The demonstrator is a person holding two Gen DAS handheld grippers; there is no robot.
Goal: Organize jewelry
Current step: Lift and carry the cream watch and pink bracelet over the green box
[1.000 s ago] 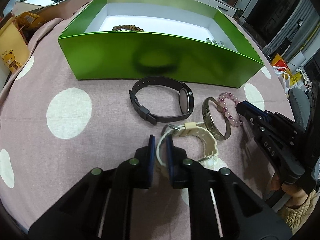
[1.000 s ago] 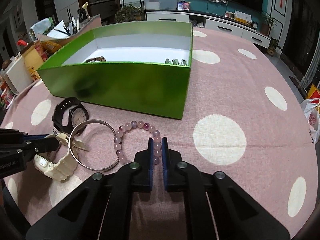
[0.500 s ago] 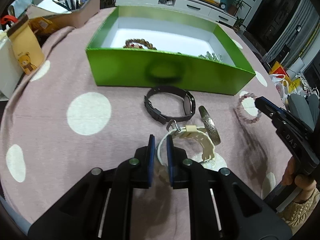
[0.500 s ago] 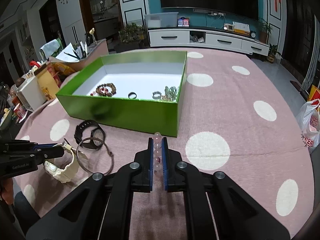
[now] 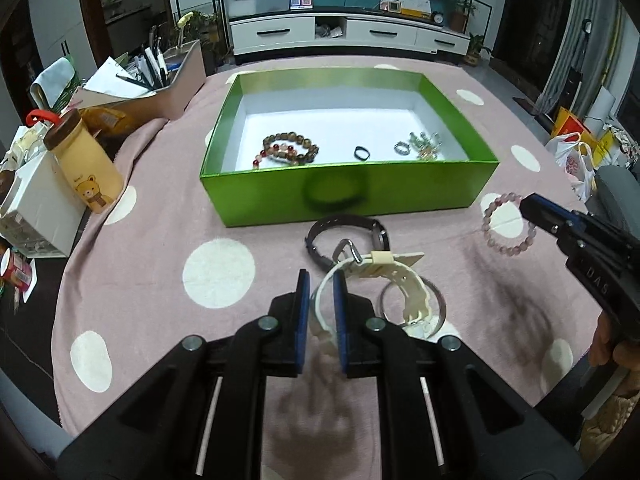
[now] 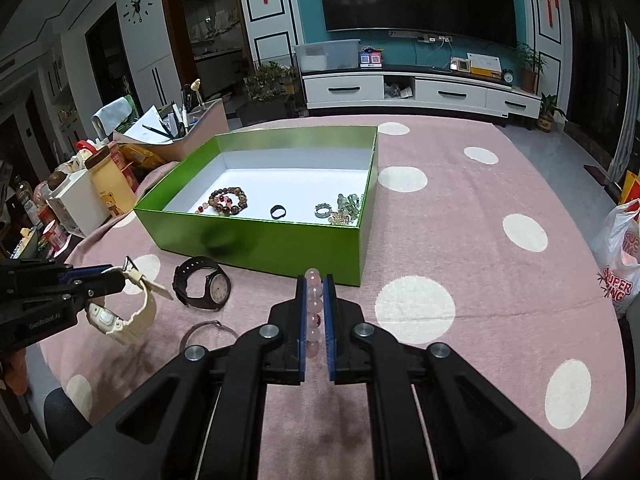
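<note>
My left gripper (image 5: pixel 321 280) is shut on the strap of a cream watch (image 5: pixel 404 280) and holds it above the table; it also shows in the right wrist view (image 6: pixel 128 308). My right gripper (image 6: pixel 314 284) is shut on a pink bead bracelet (image 6: pixel 313 304), lifted in front of the green box (image 6: pixel 260 240); the bracelet hangs from it in the left wrist view (image 5: pixel 505 226). The box (image 5: pixel 348 192) holds bead bracelets (image 5: pixel 290 148), a black ring (image 5: pixel 361 153) and small rings (image 5: pixel 420 145). A black watch (image 5: pixel 352 236) and a metal bangle (image 5: pixel 434 304) lie on the cloth.
The table has a pink cloth with white dots (image 6: pixel 460 240). At the left edge stand a yellow bear bottle (image 5: pixel 86 168), a white box (image 5: pixel 36 208) and a pen holder (image 5: pixel 168 76). A plastic bag (image 6: pixel 624 256) hangs off the right.
Both grippers have risen from the table, the left lifting the cream watch and the right lifting the pink bracelet. The box's inside now shows more fully.
</note>
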